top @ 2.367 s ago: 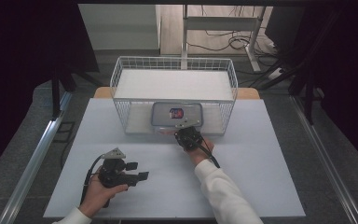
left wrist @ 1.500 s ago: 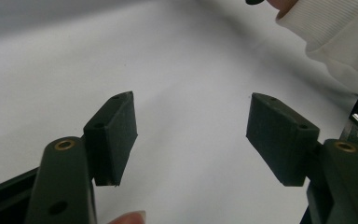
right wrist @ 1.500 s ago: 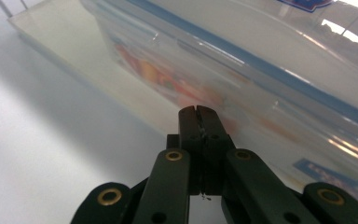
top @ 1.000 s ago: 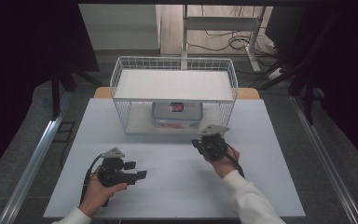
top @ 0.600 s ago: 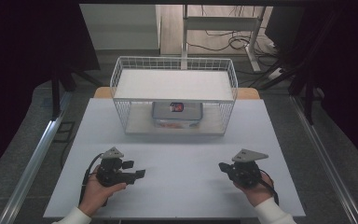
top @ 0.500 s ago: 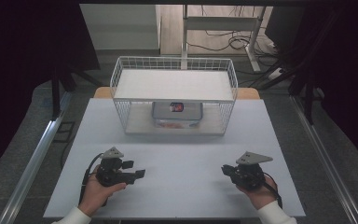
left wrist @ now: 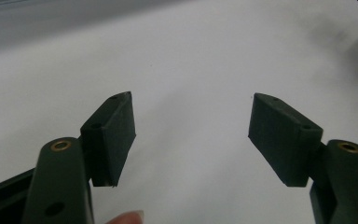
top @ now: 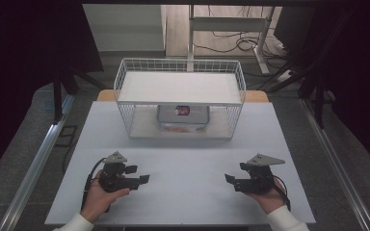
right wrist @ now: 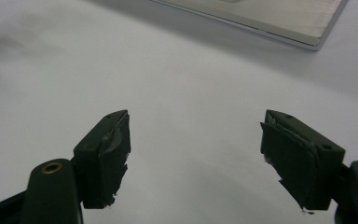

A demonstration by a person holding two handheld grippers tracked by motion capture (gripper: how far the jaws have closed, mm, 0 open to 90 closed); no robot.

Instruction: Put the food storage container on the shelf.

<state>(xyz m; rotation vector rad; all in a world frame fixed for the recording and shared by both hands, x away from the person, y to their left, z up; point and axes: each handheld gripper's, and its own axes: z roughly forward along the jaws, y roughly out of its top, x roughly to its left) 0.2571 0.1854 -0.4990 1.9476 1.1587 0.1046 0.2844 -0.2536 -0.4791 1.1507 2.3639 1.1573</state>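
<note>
Placement is looking finished: clear lidded container [top: 183,118] is sitting on the lower level of the white wire rack [top: 179,72]; right gripper [top: 231,180], jaws just opening with nothing between them, and left gripper [top: 143,179], spread and empty, are resting apart on the white table [top: 188,163]; the container's red label is too small to read.

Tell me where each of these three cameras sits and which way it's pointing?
High view: above the person's side, looking forward and down on the white table, the wire basket and the container in it; both forearms, left gripper and right gripper show.
Left gripper view: rides the left gripper, looking along its open jaws at bare tabletop; a fingertip shows.
Right gripper view: rides the right gripper, jaws just opened, nothing between them.
Shared: both gripper views show the same white table.
</note>
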